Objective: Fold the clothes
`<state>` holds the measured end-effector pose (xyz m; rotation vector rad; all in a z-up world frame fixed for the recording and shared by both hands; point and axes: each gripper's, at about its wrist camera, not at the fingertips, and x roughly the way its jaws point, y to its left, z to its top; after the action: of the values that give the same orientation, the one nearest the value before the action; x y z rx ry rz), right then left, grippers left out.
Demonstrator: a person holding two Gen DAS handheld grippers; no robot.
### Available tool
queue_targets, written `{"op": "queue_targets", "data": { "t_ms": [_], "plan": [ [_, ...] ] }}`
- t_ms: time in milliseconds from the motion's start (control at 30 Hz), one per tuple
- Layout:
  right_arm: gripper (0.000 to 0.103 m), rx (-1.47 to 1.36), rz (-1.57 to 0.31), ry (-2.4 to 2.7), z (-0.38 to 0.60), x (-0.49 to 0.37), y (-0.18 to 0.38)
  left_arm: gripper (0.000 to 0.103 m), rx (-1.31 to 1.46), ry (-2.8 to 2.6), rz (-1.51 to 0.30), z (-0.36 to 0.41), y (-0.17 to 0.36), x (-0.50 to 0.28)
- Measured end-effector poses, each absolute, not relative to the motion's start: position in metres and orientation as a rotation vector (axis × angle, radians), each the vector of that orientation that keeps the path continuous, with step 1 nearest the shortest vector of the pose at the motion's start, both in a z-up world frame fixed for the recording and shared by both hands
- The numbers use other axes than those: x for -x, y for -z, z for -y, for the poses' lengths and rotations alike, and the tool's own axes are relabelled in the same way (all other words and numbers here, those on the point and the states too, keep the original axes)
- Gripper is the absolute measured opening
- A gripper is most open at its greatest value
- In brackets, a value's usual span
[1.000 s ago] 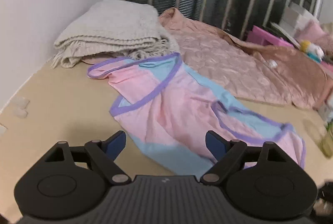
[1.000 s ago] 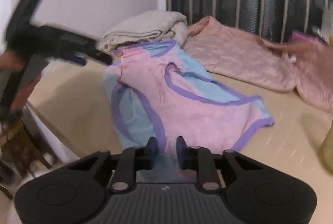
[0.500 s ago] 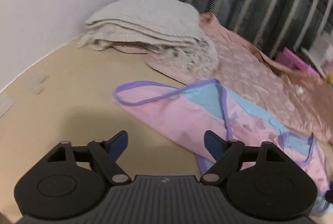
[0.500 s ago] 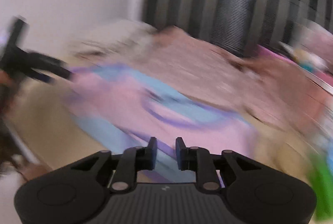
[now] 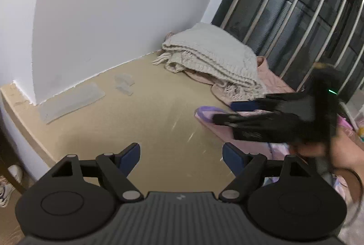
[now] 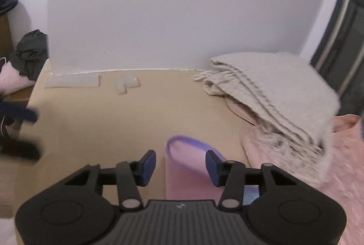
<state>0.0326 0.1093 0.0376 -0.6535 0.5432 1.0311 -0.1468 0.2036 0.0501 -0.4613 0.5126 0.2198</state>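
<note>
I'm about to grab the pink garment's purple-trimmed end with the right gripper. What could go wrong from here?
1. The right gripper is open around the purple-trimmed strap; a shallow pinch might catch only the trim and let it slip.
2. The fringe of the beige knit blanket lies close by, so pulling could drag it.
3. The left gripper, also open, is near; the two could collide.
</note>
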Motion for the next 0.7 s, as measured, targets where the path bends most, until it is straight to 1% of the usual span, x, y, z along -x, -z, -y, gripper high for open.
{"op": "queue_targets", "data": {
  "t_ms": [100,167,200,233,333,400,467,533,667,700],
  "plan": [
    [0.041,0.664,-0.637,-1.077,-0.12,-0.047,-0.026,0.081,0.454,-0.191,-0.498,-0.208,-0.049,0.146],
    [0.029,0.65,-0.686,-1.091,-0.127,-0.058,-0.016,0.081,0.45,-0.179,-0.486,-0.212,-0.047,0.145],
    [0.007,0.618,-0.716,-1.111,-0.127,-0.063,-0.015,0.081,0.448,-0.172,-0.481,-0.213,-0.047,0.145],
    [0.001,0.61,-0.717,-1.134,-0.12,-0.061,-0.02,0.081,0.442,-0.161,-0.473,-0.214,-0.047,0.144],
    [0.001,0.596,-0.708,-1.201,-0.095,-0.051,-0.037,0.081,0.37,-0.08,-0.446,-0.208,-0.052,0.144],
    [0.001,0.669,-0.643,-1.24,-0.057,-0.026,-0.06,0.081,0.254,0.01,-0.426,-0.188,-0.056,0.143],
    [0.001,0.748,-0.571,-1.277,-0.017,0.001,-0.084,0.085,0.13,0.099,-0.415,-0.164,-0.059,0.139],
    [0.001,0.876,-0.555,-1.271,0.028,0.031,-0.105,0.085,0.017,0.184,-0.407,-0.136,-0.058,0.129],
    [0.001,1.184,-0.563,-1.063,0.089,0.084,-0.104,0.085,-0.185,0.348,-0.375,-0.076,-0.057,0.103],
    [0.001,1.198,-0.555,-1.029,0.097,0.09,-0.101,0.085,-0.253,0.392,-0.368,-0.059,-0.056,0.097]
  ]
}}
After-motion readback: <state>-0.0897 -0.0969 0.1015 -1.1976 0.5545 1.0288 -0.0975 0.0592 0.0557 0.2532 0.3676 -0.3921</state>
